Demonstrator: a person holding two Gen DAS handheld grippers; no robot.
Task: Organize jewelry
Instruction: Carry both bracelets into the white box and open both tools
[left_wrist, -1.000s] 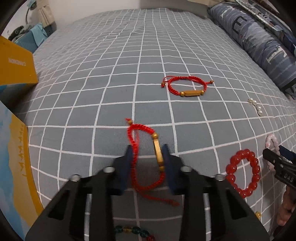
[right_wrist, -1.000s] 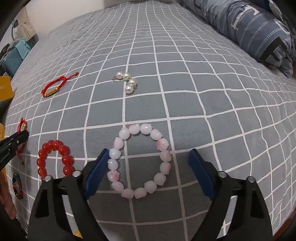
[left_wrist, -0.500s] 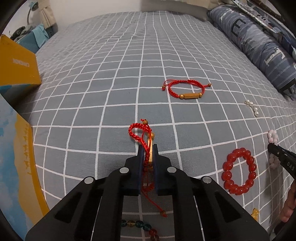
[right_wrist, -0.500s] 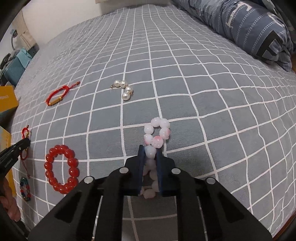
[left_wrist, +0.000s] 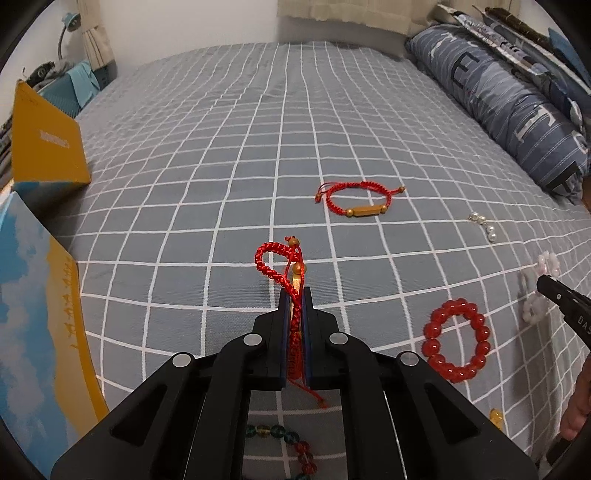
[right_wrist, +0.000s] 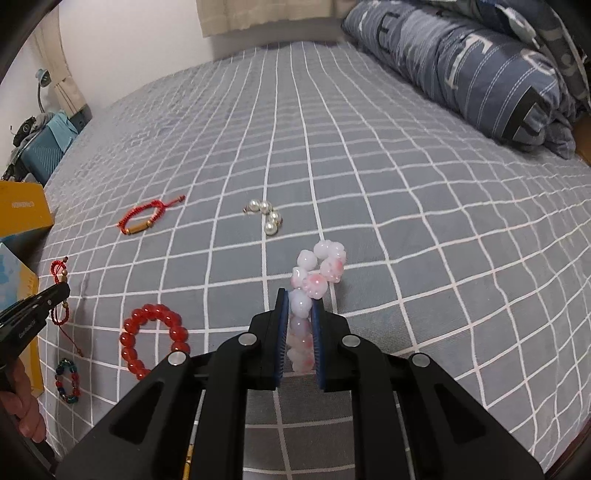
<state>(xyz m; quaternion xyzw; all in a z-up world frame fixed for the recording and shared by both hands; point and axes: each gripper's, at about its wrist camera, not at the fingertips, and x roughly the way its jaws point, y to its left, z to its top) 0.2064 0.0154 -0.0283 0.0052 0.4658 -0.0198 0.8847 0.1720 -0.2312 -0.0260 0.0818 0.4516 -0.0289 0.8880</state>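
Observation:
My left gripper (left_wrist: 295, 291) is shut on a red cord bracelet with a gold bar (left_wrist: 280, 258) and holds it lifted off the grey checked bed cover; it also shows in the right wrist view (right_wrist: 59, 271). My right gripper (right_wrist: 300, 293) is shut on a pink-and-white bead bracelet (right_wrist: 319, 271), lifted as well; that bracelet shows at the right edge of the left wrist view (left_wrist: 543, 266). On the cover lie a second red cord bracelet (left_wrist: 356, 199), a red bead bracelet (left_wrist: 456, 345), a pearl piece (right_wrist: 267, 216) and a dark multicolour bead bracelet (right_wrist: 66, 380).
A yellow box (left_wrist: 44, 144) and a blue-and-yellow box (left_wrist: 40, 332) stand at the left edge of the bed. A folded blue striped quilt (right_wrist: 476, 70) lies along the right side. A small amber bead (left_wrist: 495, 417) lies near the front.
Both grippers closed, the left on the red cord bracelet and the right on the pink bead bracelet, and both have lifted their bracelets up off the cover.

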